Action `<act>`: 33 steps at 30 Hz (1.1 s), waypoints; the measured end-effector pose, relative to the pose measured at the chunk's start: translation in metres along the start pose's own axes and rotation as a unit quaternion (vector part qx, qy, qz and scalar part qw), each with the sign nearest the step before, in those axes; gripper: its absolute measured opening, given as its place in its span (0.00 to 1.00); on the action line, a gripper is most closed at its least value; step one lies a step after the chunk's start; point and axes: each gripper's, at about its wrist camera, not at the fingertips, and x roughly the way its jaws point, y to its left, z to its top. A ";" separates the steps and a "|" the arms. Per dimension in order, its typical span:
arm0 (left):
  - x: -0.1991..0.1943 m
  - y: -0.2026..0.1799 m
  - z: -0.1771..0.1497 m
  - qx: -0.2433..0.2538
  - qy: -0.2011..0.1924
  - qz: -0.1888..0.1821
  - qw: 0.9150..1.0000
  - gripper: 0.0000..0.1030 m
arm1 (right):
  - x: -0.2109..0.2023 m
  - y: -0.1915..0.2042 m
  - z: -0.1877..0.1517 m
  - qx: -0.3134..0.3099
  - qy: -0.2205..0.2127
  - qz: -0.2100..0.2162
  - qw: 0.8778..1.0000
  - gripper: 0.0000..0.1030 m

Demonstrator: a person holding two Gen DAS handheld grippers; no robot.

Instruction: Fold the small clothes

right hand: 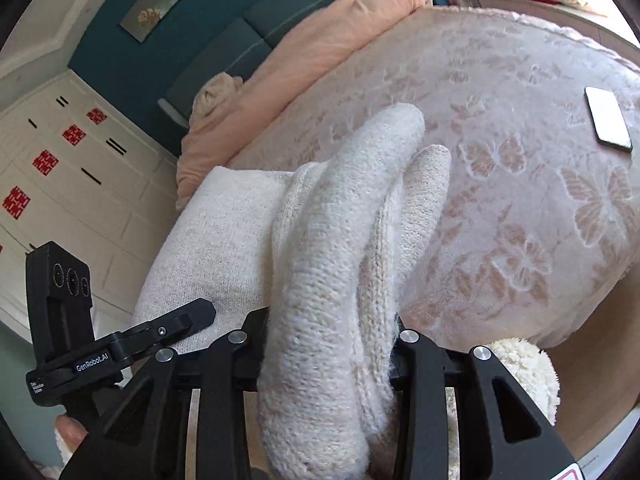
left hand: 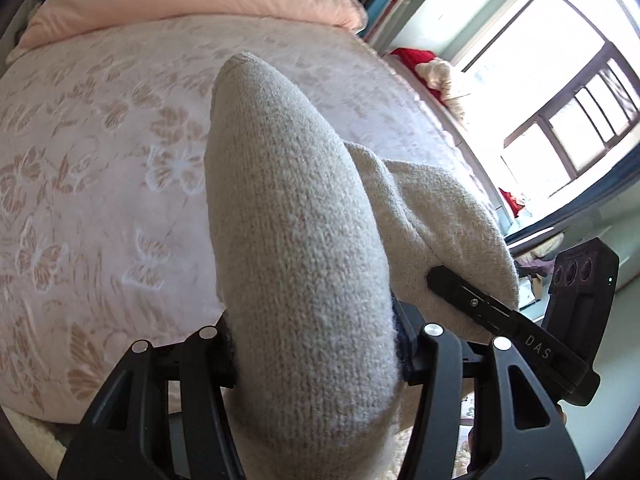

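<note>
A cream knitted garment is held up over the bed between both grippers. My left gripper is shut on one thick fold of it, which bulges forward over the jaws. My right gripper is shut on another bunched fold of the same garment. The stretch between the two grips shows in the left wrist view and in the right wrist view. Each view shows the other gripper at the garment's side: the right one, the left one. The fingertips are hidden in the knit.
The bed has a pink sheet with butterflies and a peach quilt at its head. A white phone lies on the sheet. A window is to the right, white cupboards to the left. A fluffy cream item sits by the bed edge.
</note>
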 end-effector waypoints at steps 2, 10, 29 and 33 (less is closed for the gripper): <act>-0.031 -0.024 0.012 0.033 -0.039 -0.017 0.999 0.51 | -0.034 0.018 0.015 -0.020 -0.052 0.010 0.998 0.33; -0.176 -0.088 0.065 0.148 -0.206 -0.051 0.966 0.53 | -0.139 0.120 0.061 -0.133 -0.239 0.079 0.959 0.34; -0.360 0.018 0.054 0.154 -0.392 0.033 0.906 0.64 | -0.068 0.307 0.059 -0.216 -0.234 0.237 0.918 0.37; -0.303 0.108 0.056 0.058 -0.315 0.038 0.947 0.64 | 0.046 0.286 0.031 -0.189 -0.128 0.180 0.957 0.44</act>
